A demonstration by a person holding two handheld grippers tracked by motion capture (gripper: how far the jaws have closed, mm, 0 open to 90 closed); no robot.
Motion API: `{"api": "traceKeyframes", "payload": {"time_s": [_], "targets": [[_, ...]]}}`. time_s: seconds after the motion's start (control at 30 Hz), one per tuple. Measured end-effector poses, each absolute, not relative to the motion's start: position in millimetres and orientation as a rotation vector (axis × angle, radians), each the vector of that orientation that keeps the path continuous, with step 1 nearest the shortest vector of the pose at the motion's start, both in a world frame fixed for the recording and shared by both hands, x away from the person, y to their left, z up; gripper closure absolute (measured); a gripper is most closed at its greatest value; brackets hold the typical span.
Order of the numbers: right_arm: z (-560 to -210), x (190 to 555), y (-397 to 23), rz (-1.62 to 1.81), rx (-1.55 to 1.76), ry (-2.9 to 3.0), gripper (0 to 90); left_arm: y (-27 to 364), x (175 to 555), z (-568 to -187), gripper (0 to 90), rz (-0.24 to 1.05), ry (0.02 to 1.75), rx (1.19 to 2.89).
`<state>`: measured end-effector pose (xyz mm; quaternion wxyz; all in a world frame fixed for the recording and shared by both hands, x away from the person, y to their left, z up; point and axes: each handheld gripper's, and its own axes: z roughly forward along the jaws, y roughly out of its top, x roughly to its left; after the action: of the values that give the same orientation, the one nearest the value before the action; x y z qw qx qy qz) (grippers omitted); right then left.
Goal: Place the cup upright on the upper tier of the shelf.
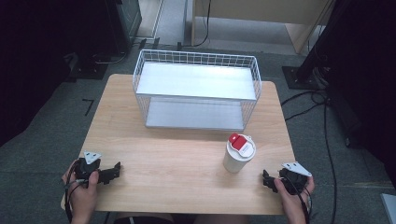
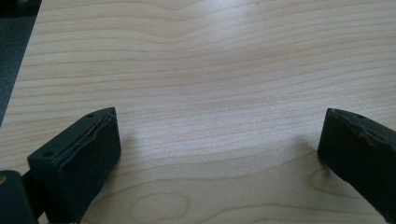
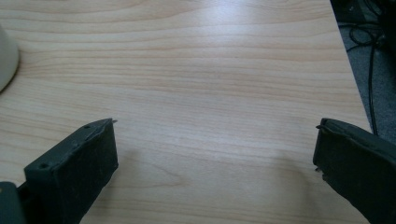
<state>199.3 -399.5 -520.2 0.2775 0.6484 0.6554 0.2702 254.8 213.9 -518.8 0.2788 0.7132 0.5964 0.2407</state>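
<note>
The white paper cup (image 1: pixel 238 156) with its white lid and red label stands upright right of centre in the lower half of the high view, on the bare wood of the table (image 1: pixel 173 154). My right gripper (image 1: pixel 267 179) sits at the lower right of that frame, near the cup and below-right of it, not touching it. In the right gripper view its jaws are spread wide with nothing between them but wood grain, and a pale curved edge of the cup (image 3: pixel 7 60) shows at the upper left. My left gripper (image 1: pixel 114 170) rests at the lower left, well apart from the cup, jaws likewise wide and holding nothing. Above the cup, in the upper middle of the frame, stands a white wire two-tier rack (image 1: pixel 196 88).
</note>
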Motion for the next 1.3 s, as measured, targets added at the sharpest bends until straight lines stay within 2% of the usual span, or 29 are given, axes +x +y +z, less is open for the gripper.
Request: {"api": "traceKeyframes", "payload": {"time_s": [0.57, 1.3], "targets": [[-510, 199, -360, 0.782, 1.627, 1.818, 0.0, 214, 255, -519, 0.0, 0.646, 1.603, 1.908], [-504, 196, -337, 0.905, 1.560, 1.884, 0.0, 214, 255, -519, 0.0, 0.646, 1.603, 1.908]]}}
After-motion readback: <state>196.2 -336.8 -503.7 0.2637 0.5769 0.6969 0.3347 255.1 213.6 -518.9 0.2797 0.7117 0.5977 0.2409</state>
